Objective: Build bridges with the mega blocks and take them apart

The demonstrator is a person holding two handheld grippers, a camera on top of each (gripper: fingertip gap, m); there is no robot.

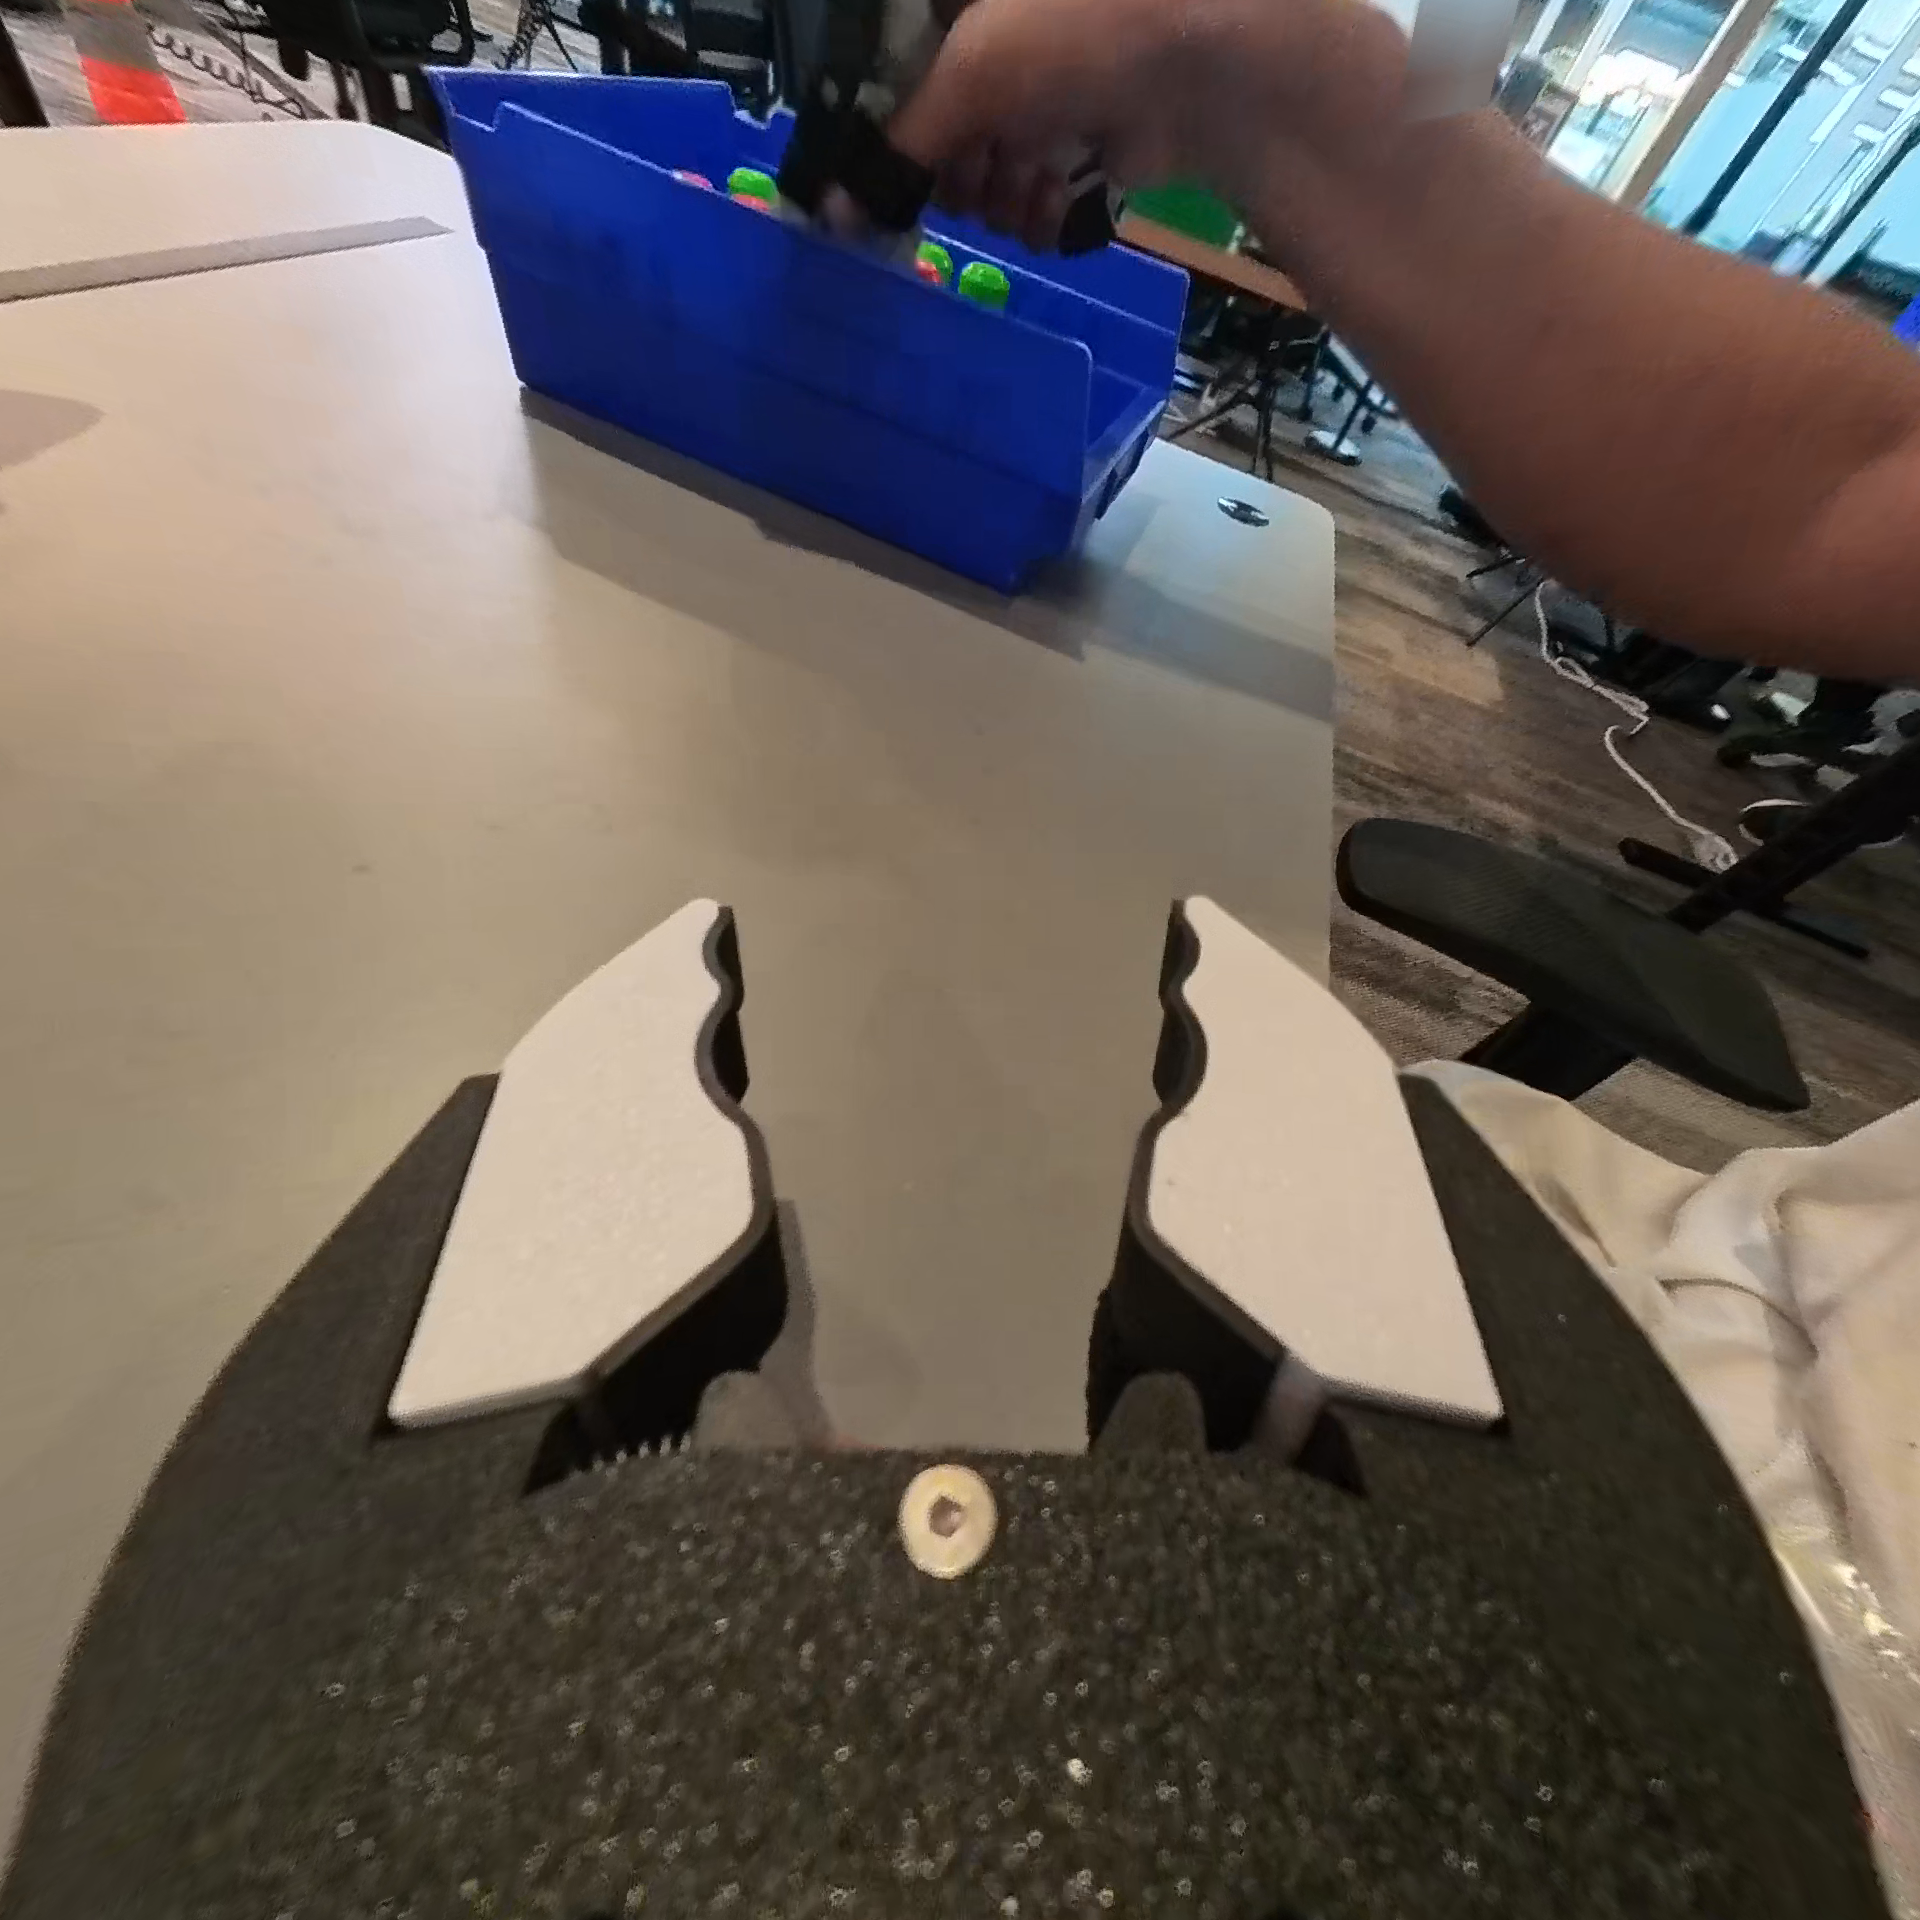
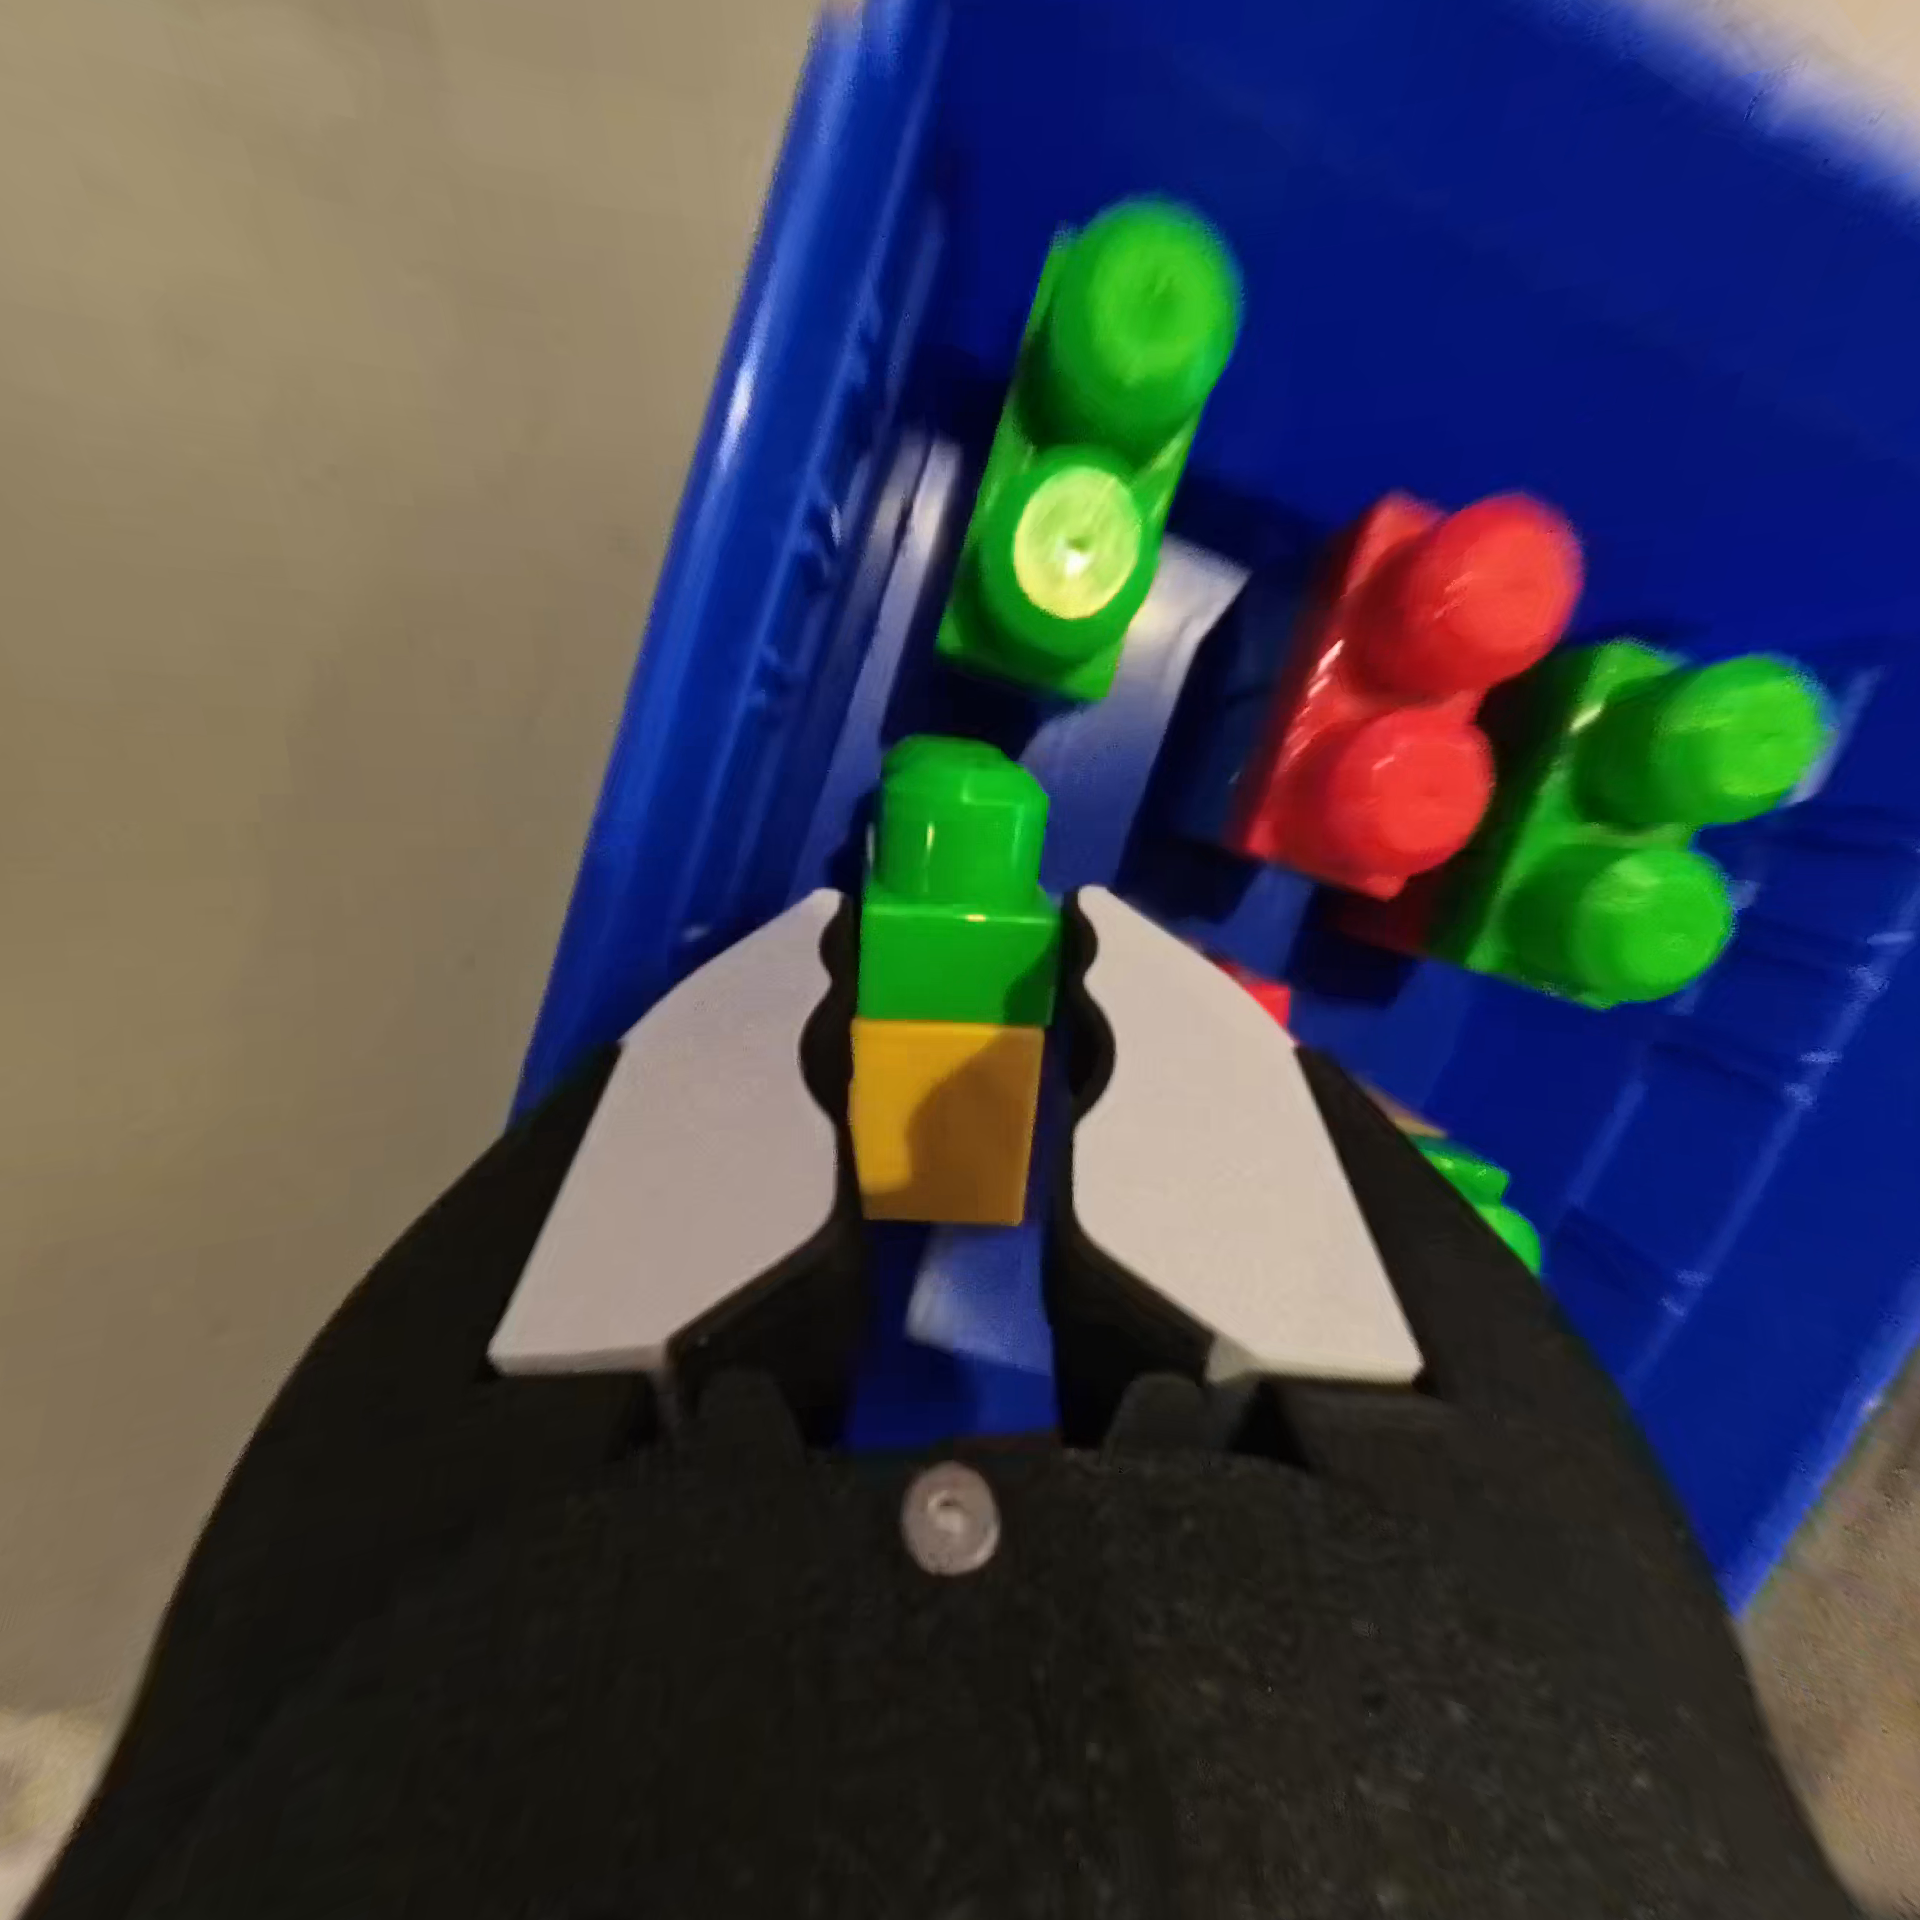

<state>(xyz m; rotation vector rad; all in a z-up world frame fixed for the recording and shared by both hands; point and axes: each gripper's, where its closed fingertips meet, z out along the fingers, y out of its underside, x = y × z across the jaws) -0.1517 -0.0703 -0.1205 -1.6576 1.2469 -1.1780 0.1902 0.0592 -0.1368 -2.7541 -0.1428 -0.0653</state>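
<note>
The right gripper (image 2: 956,935) is clamped on a green block (image 2: 956,935) stacked on a yellow block (image 2: 943,1122), held over the blue bin (image 2: 1351,208). Inside the bin, a green two-stud block (image 2: 1091,468) lies at 12 o'clock, with a red block (image 2: 1403,707) and another green block (image 2: 1631,821) touching each other at 2 o'clock. The left gripper (image 1: 956,935) hovers wide apart and empty over the grey table (image 1: 312,779); the bin sits at its 12 o'clock by the table's far edge, where a hand (image 1: 1122,114) holds the right gripper.
</note>
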